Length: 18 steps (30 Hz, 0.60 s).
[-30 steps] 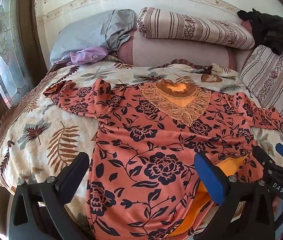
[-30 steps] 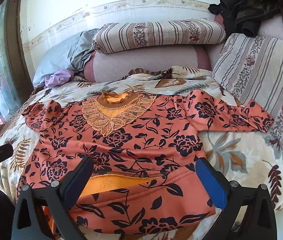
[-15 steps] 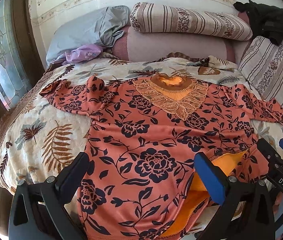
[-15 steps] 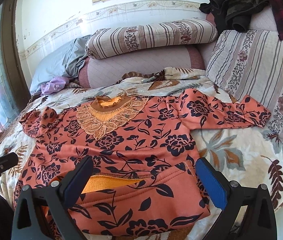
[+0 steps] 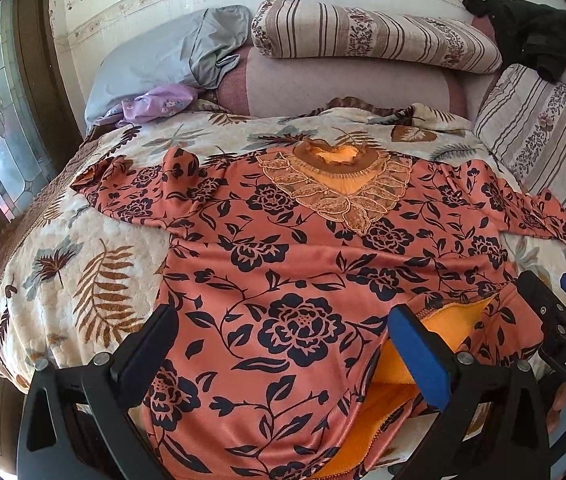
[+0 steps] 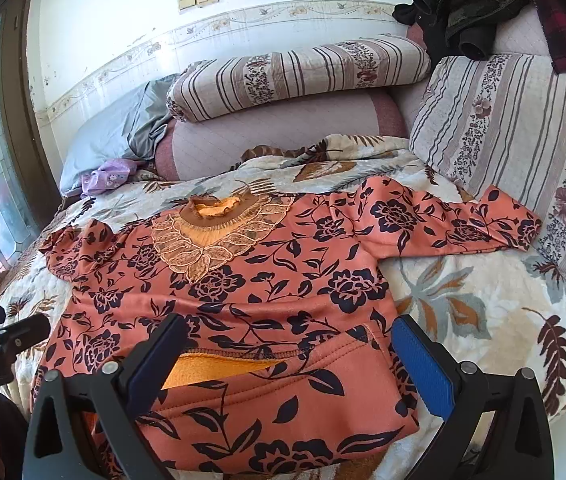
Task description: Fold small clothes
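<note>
An orange floral top (image 5: 291, 264) lay spread face up on the bed (image 5: 83, 264), its lace-trimmed neckline (image 5: 337, 184) toward the far pillows and its hem at the near edge. Both sleeves were stretched out sideways, the right sleeve (image 6: 455, 220) reaching toward the striped cushion (image 6: 515, 152) on the right, the left sleeve (image 5: 135, 192) bunched near the window side. At the near right of the hem the fabric was turned up, showing the yellow-orange lining (image 6: 219, 368).

The left tongs (image 5: 283, 356) hovered over the near left part of the hem, spread wide apart and grasping nothing. The right tongs (image 6: 287, 360) were likewise released, fingers wide to either side of the turned-up hem, above the cloth.

At the far end lay a striped bolster (image 5: 375, 36), a grey pillow (image 5: 163, 56) with a lilac cloth (image 5: 159, 100) beside it, and dark clothes (image 6: 467, 8) piled at the far right.
</note>
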Tool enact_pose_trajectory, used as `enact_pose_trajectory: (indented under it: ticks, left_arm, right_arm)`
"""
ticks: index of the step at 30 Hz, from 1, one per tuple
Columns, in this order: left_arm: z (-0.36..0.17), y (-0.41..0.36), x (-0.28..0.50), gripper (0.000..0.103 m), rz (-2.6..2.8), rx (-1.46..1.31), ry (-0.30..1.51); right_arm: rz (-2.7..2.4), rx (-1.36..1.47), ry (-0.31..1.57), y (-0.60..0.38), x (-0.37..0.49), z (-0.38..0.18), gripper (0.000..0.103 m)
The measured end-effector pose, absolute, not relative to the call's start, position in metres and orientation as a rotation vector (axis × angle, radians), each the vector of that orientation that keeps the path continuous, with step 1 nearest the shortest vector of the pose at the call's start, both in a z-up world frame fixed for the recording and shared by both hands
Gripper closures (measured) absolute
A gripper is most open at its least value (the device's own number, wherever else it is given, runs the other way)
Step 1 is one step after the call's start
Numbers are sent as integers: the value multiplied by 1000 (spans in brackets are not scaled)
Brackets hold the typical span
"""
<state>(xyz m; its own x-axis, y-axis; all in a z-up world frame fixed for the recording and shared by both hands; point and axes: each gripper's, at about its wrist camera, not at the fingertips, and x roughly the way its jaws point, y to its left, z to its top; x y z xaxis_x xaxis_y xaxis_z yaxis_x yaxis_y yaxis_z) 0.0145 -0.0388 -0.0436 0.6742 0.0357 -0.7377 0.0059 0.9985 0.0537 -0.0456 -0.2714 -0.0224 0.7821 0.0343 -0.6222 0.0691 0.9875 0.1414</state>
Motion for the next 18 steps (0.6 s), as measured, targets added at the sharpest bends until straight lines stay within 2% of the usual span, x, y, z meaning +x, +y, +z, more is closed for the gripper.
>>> enact_pose_trajectory:
  ticks: [18]
  left_arm:
    - [-40,-41,12,0,14,63,830]
  right_arm:
    - [-26,160,673,-272,-48,-22,0]
